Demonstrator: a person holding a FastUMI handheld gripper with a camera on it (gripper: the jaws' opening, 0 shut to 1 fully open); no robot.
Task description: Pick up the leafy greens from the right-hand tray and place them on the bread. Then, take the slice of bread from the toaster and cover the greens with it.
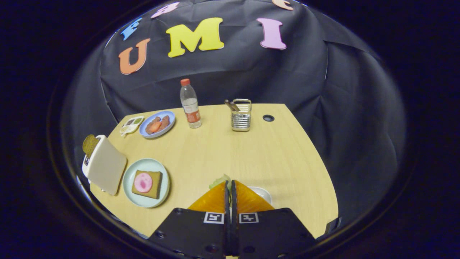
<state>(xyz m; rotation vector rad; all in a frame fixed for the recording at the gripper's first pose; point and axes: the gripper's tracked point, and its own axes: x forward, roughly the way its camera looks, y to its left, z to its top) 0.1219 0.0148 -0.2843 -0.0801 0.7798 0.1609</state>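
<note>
- Gripper (230, 183): fingers were pressed nearly together, only a thin slit between them. A tuft of leafy greens (220, 180) showed at the tips, on the left finger's side. Judged pinched between the two fingers; the contact itself was hidden by the fingers.
- Just beyond the right finger lay the pale rim of the right-hand tray (264, 194), mostly covered by the gripper. Gripper sat over or just above it; height off the tray could not be told.
- Target: the bread (147, 184), a square slice with a pink round of meat on top, lay on a light plate (129, 174) well off to the left of the fingers, at about the same depth on the table (251, 154).
- Key relation: the carry ran almost straight leftward from the fingertips, not forward. The bread's flat face was up, so the greens could be lowered onto it from above.
- Toaster (104, 165) stood touching or just beside the plate on its far-left side, one slice (90, 144) sticking up from the slot. Judged a risk of overshooting into it.
- Farther back: blue plate of food (158, 124), water bottle (189, 104), wire holder (241, 115), all well clear of the path.
</note>
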